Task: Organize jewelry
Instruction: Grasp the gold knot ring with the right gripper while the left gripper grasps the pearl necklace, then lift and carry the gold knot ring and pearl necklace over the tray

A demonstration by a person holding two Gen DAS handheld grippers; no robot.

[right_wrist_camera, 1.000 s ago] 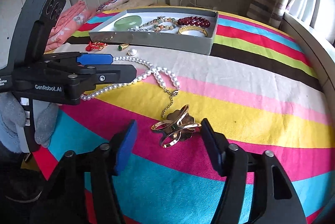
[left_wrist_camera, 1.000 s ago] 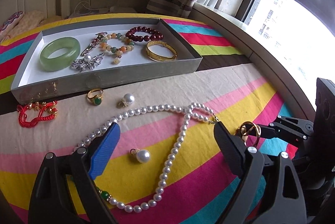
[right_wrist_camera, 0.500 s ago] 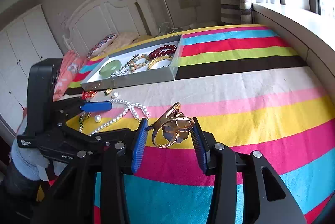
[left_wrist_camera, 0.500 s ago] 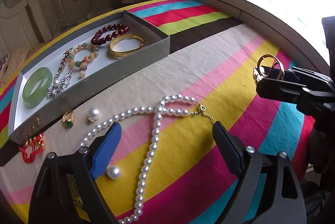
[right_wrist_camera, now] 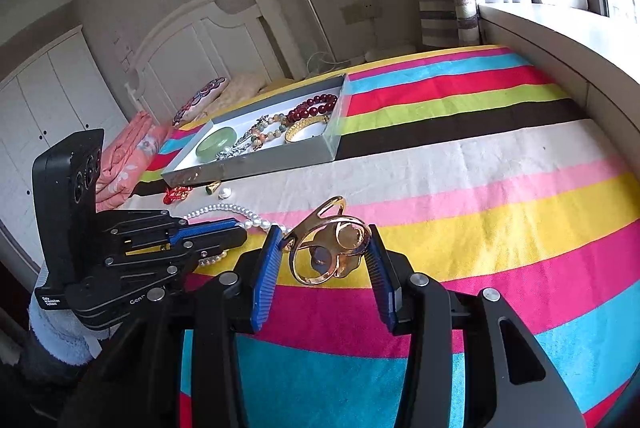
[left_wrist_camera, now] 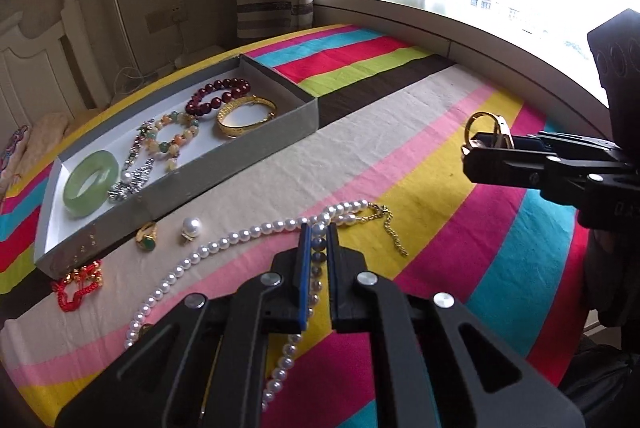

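- The left gripper (left_wrist_camera: 318,234) is clenching on the pearl necklace (left_wrist_camera: 240,238), its pads pressing a strand of beads between them
- The rest of the necklace is lying on the striped bedspread (left_wrist_camera: 440,228), looping out to the left of the gripper and trailing under it, with its gold clasp chain (left_wrist_camera: 394,236) resting just to the right
- The right gripper (right_wrist_camera: 322,248) is grasping a gold brooch (right_wrist_camera: 332,244) of looping rings, holding it up off the bedspread
- The grey box (left_wrist_camera: 240,163) is sitting further back on the bedspread, holding a green bangle (left_wrist_camera: 91,183), a silver brooch (left_wrist_camera: 132,183), a mixed bead bracelet (left_wrist_camera: 172,135), a dark red bead bracelet (left_wrist_camera: 218,95) and a gold bangle (left_wrist_camera: 246,115)
- A gold ring with a green stone (left_wrist_camera: 146,236), a pearl earring (left_wrist_camera: 191,228) and a red cord bracelet (left_wrist_camera: 78,284) are lying on the bedspread just in front of the box
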